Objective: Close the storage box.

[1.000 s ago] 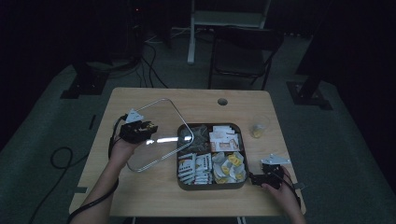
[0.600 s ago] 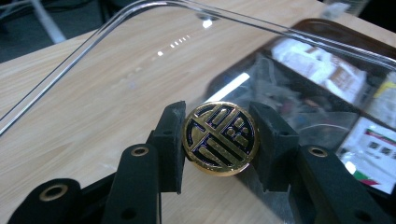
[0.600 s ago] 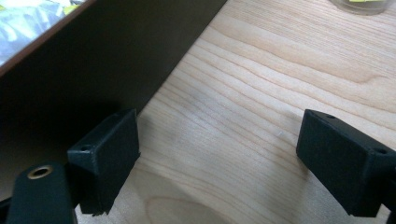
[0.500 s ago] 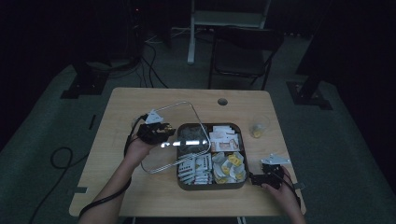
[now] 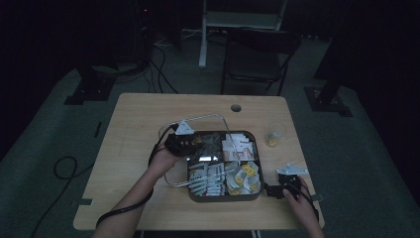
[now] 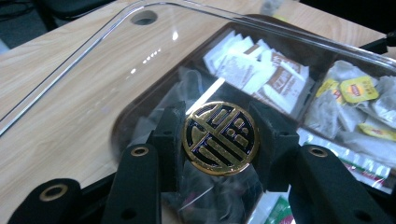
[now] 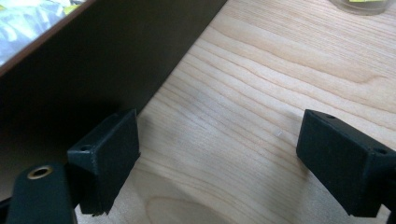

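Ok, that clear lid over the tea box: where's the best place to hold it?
By the round gold knob at the centre of the clear lid, from above. It stands proud of the flat pane, and the left gripper clamps it there now, jaws on opposite sides.

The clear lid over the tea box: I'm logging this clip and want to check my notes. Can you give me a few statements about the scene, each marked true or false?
1. The left tool is shut on the lid's round gold-and-black knob. True.
2. The clear lid lies flat and closed on the box. False: it is held tilted, partly over the bare table.
3. The right tool grips the box. False: its jaws stand open beside the dark wall.
4. A plastic cup stands on the table to the right of the box. True.
5. The box is empty. False: it holds tea bags and sachets.
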`<state>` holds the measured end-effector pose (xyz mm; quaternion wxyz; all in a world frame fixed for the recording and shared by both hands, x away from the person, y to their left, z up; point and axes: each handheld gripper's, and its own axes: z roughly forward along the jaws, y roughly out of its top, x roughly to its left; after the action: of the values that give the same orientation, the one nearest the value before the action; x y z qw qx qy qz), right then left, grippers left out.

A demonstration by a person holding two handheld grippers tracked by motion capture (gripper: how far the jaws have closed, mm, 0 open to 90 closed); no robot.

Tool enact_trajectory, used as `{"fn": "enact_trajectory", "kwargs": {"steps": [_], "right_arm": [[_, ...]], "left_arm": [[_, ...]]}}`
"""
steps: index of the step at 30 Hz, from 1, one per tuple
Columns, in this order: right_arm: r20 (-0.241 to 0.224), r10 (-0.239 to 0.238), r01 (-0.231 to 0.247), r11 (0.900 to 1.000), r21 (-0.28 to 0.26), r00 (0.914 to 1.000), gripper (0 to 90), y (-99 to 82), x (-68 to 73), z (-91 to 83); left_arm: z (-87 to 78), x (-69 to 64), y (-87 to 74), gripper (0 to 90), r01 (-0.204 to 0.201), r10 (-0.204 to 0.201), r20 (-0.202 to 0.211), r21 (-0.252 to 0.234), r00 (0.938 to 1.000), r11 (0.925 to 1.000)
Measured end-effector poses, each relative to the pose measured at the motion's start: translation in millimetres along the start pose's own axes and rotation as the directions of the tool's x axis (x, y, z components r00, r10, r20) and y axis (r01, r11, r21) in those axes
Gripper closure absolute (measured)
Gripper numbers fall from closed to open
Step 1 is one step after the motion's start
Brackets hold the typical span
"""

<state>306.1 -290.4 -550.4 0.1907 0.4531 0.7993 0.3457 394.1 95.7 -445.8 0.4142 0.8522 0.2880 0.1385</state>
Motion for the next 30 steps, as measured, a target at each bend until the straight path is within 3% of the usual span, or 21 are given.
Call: {"fn": "enact_trajectory", "kwargs": {"steps": [15,30], "right_arm": [[0.000,0.000,0.000,1.0000,0.000,1.0000,12.7,0.0,0.0,0.0],[0.000,-0.001,0.001,1.0000,0.000,1.0000,12.7,0.0,0.0,0.0]], "left_arm": [[32.3,-29.6,15.3,59.8,-0.068,0.066,0.086,0.021,0.9941,0.9975],[61.1,-51.8,22.3,59.8,-0.127,0.116,0.150,0.059,0.9818,0.9902]]}}
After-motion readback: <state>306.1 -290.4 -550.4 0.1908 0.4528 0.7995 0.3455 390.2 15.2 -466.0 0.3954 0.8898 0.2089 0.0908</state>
